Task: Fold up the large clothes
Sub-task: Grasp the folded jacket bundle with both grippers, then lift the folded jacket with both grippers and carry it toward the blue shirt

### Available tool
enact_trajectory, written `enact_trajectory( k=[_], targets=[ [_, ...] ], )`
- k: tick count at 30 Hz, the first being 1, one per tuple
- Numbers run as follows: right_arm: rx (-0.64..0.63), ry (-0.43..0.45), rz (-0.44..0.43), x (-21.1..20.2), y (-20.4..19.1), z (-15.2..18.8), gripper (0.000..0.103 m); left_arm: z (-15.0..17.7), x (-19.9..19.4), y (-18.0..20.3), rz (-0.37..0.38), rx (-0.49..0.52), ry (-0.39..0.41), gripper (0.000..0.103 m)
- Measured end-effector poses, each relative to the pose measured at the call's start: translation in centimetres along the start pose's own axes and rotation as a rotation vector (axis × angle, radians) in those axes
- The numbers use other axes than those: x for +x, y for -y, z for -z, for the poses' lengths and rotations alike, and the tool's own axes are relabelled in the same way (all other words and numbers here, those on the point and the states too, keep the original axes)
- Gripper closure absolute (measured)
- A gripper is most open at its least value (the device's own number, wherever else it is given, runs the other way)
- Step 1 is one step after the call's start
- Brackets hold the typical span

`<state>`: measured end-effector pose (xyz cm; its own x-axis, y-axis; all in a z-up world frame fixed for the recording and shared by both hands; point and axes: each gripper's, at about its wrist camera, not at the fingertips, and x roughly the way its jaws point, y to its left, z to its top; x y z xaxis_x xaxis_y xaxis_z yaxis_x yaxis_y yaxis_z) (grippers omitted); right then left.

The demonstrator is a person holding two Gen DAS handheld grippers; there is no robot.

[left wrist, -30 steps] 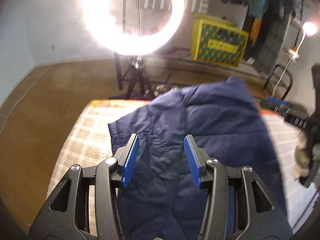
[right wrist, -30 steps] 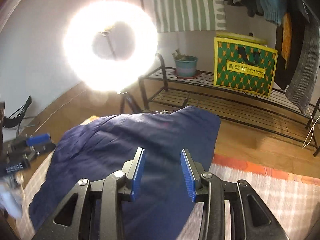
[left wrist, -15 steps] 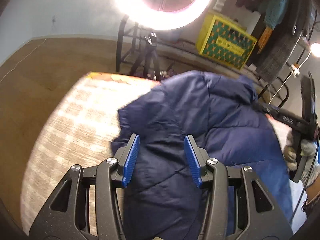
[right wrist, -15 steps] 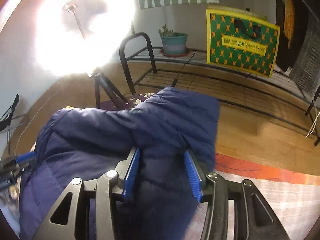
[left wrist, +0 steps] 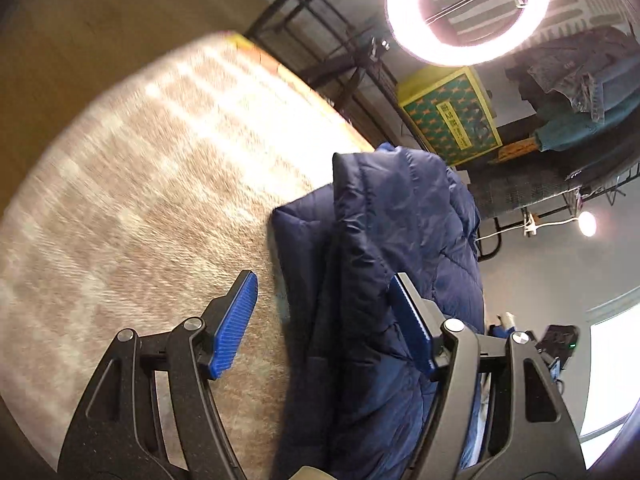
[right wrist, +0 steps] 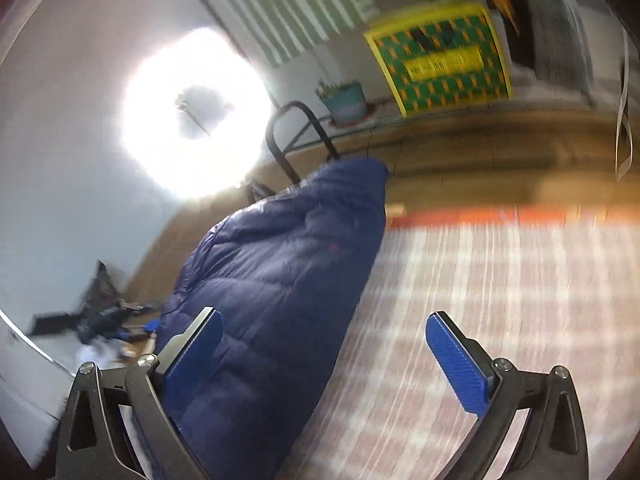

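Now one navy quilted puffer jacket (left wrist: 400,240) lies bunched on one beige checked rug (left wrist: 160,180), toward twelve o'clock. Two grippers, left gripper (left wrist: 324,320) and right gripper (right wrist: 324,344), have just opened wide, clamping nothing.

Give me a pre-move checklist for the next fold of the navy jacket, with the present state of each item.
1. Left gripper released: ok. Its jaws have just been opening; the navy puffer jacket lies against the right-hand pad only, not pinched.
2. Right gripper released: ok. Its jaws have just been opening and stand wide; the jacket lies along the left-hand pad, unclamped.
3. Jacket folded over itself: ok. One layer lies on another in the left wrist view.
4. Jacket wholly on the checked rug: cannot tell; its far end reaches the rug's edge.
5. Fold edges aligned: cannot tell; both views are blurred.
6. Rug beside the jacket free for the next fold: ok.
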<state>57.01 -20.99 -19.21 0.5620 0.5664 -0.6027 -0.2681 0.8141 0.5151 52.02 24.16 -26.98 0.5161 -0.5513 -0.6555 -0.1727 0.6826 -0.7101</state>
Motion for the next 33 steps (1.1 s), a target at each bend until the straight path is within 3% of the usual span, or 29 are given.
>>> enact_trajectory(
  k=[9, 13, 19, 21, 23, 26, 33],
  targets=[
    [0.167, -0.131, -0.173, 5.3, 2.2, 2.4, 0.002, -2.2, 2.4, -2.4, 0.135, -0.120, 0.004, 0.030],
    [0.172, -0.109, -0.198, 6.4, 1.9, 3.3, 0.000, -3.0, 3.6, -2.0, 0.165, -0.101, -0.005, 0.029],
    [0.215, -0.115, -0.296, 7.9, 1.1, 2.9, 0.007, -3.6, 5.1, -0.2, 0.130, -0.038, 0.000, 0.029],
    [0.186, -0.121, -0.260, 8.8, 0.1, 2.8, 0.006, -3.8, 5.6, 0.2, 0.108, -0.022, -0.001, 0.030],
    [0.134, -0.137, -0.213, 9.6, -1.1, 2.9, 0.006, -3.9, 6.3, 0.8, 0.088, -0.003, -0.014, 0.048],
    [0.099, -0.137, -0.187, 10.2, -2.3, 2.9, 0.007, -3.4, 7.0, 1.8, 0.061, 0.032, -0.010, 0.059],
    [0.143, -0.146, -0.170, 10.0, -1.9, 2.4, 0.060, -2.6, 5.8, 3.9, -0.005, 0.141, 0.065, 0.079]
  ],
)
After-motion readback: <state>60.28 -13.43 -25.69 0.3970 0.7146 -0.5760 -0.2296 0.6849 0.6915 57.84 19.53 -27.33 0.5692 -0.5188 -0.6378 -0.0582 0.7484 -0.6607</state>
